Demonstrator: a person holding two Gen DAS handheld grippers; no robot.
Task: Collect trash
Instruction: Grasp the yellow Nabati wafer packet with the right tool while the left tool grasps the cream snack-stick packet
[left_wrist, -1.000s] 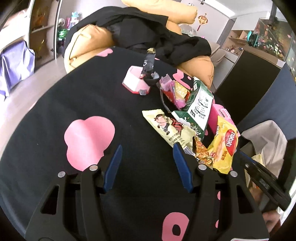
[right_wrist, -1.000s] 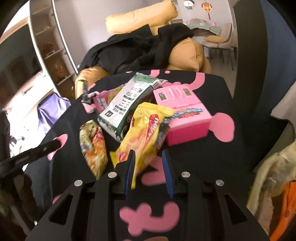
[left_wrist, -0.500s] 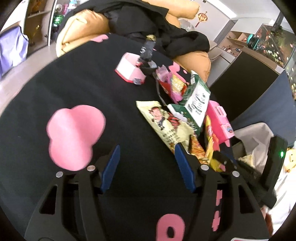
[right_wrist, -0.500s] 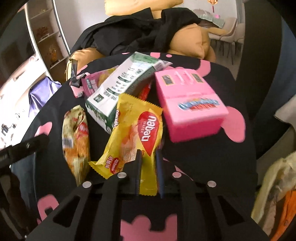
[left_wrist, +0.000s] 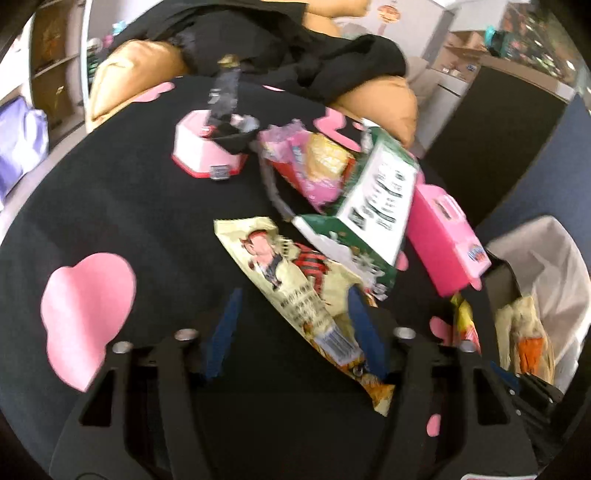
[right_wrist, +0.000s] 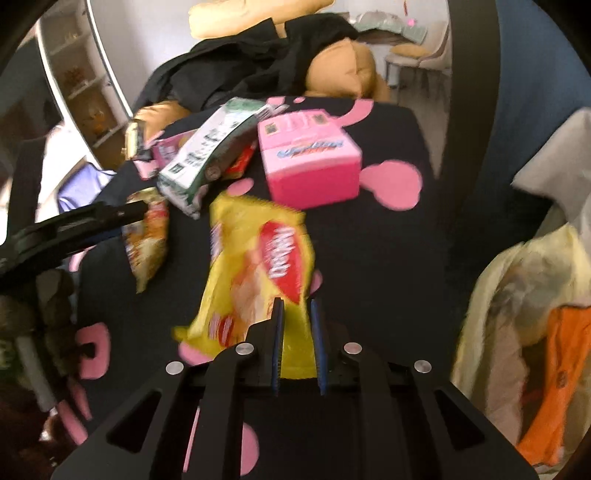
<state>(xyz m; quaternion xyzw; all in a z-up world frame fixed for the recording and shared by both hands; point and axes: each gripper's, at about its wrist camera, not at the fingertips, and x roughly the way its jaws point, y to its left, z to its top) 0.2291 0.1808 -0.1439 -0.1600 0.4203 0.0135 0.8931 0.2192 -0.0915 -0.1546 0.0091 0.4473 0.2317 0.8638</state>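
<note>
My right hand-held gripper (right_wrist: 297, 341) pinches the yellow wrapper (right_wrist: 258, 266) by its near edge, loosening a little. It looks light and crinkly. My left hand-held gripper (left_wrist: 291, 332) closes around the cream wrapper (left_wrist: 295, 291) beside it.

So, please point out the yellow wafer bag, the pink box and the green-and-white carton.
yellow wafer bag (right_wrist: 273, 254), right wrist view, red logo.
pink box (right_wrist: 314, 177), right wrist view, front wall.
green-and-white carton (left_wrist: 384, 192), left wrist view, white printed panel.

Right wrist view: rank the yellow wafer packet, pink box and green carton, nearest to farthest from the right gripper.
1. Yellow wafer packet: between the right gripper jaws.
2. Pink box: beyond, slightly right.
3. Green carton: up left, about level with the box; close call.
</note>
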